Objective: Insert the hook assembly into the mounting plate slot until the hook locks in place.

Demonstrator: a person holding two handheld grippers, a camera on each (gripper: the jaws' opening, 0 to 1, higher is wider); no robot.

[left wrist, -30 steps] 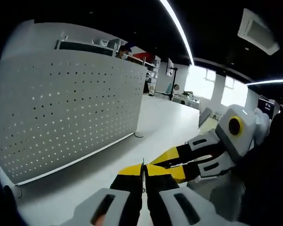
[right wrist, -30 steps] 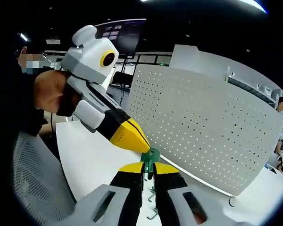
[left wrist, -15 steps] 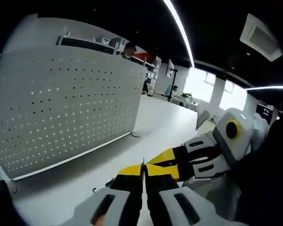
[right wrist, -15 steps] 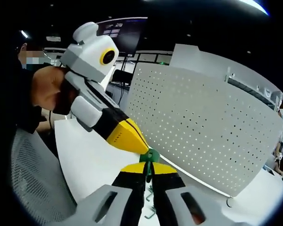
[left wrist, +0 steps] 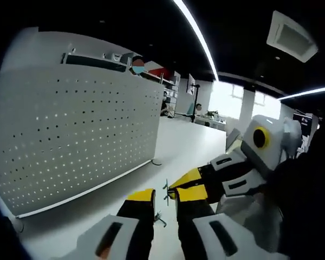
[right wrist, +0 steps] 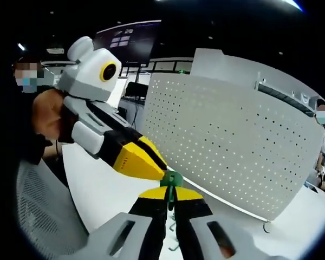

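Note:
A small hook assembly with a green plastic part (right wrist: 172, 179) and a thin metal wire (left wrist: 166, 189) is held above the white table. In the right gripper view my right gripper (right wrist: 170, 190) is shut on the green part. My left gripper (left wrist: 166, 196) stands open, its yellow fingertips on either side of the wire without touching it. The right gripper (left wrist: 179, 187) reaches in from the right in the left gripper view. The left gripper (right wrist: 158, 169) meets the hook from the left in the right gripper view. The white perforated mounting plate (left wrist: 70, 135) (right wrist: 233, 146) stands upright beyond both grippers.
Loose metal hooks (left wrist: 158, 219) (right wrist: 174, 246) lie on the white table (left wrist: 189, 143) below the grippers. A grey mesh chair (right wrist: 38, 216) is at the left, and a person's hand (right wrist: 49, 111) holds the left gripper. Shelves and people are far behind the plate.
My left gripper has opened and let go of the hook's wire. The right gripper stays shut on the green part. Both views have shifted slightly.

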